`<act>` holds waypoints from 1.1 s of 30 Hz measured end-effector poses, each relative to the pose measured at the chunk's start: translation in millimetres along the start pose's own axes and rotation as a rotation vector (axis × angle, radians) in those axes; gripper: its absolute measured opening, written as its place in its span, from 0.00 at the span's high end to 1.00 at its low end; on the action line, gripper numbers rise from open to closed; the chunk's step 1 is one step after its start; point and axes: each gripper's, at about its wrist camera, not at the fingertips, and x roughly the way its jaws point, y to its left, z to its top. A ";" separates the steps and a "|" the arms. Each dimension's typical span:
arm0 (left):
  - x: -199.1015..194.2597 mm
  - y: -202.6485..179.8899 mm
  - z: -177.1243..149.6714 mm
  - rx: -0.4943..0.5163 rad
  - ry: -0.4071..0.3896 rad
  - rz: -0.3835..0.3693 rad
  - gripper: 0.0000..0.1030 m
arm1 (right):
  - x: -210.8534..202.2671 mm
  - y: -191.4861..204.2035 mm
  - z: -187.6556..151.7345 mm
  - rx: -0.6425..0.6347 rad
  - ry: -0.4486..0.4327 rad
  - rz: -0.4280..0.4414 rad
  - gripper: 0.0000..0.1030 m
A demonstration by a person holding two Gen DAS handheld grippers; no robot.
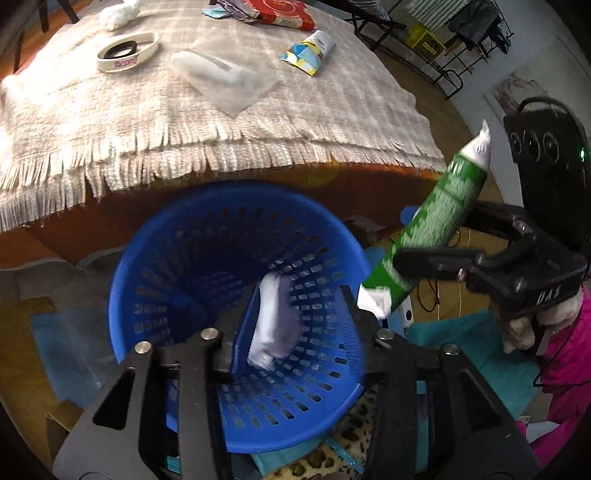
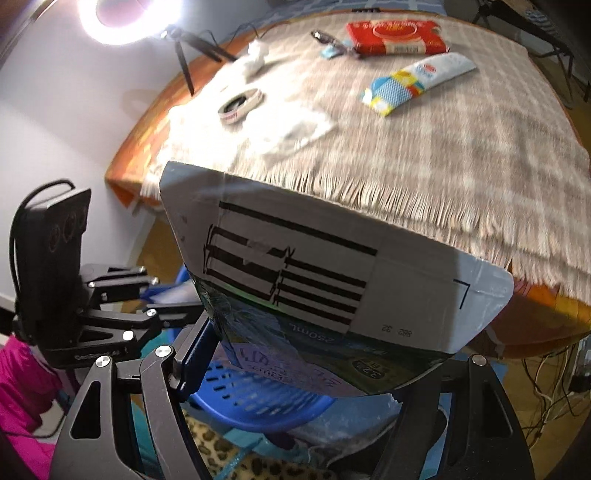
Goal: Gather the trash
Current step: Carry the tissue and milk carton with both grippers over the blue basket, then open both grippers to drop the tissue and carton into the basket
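Your left gripper [image 1: 291,328] is open over the blue bin [image 1: 236,314], w/ a white wad [image 1: 275,325] loose between the fingers, dropping inside. Your right gripper [image 2: 299,369] clamps a carton [image 2: 332,288] just beside the rim, long axis tilted, low end toward the bin. Farther off, more trash on the table [image 1: 332,122]: tube [image 1: 308,53], red pack [image 1: 280,11].
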 end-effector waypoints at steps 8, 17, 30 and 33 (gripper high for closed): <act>-25.8 27.2 9.8 -0.081 -0.079 0.017 0.58 | 28.2 17.0 -6.9 -0.049 0.094 0.007 0.28; -53.6 45.6 25.8 -0.138 -0.174 0.024 0.58 | 76.0 42.9 -16.0 -0.131 0.193 -0.010 0.28; -73.1 60.3 32.5 -0.183 -0.244 0.032 0.58 | 111.8 66.5 -33.1 -0.213 0.294 -0.028 0.27; -73.9 60.1 33.1 -0.180 -0.249 0.037 0.58 | 106.9 64.0 -31.0 -0.198 0.265 -0.020 0.27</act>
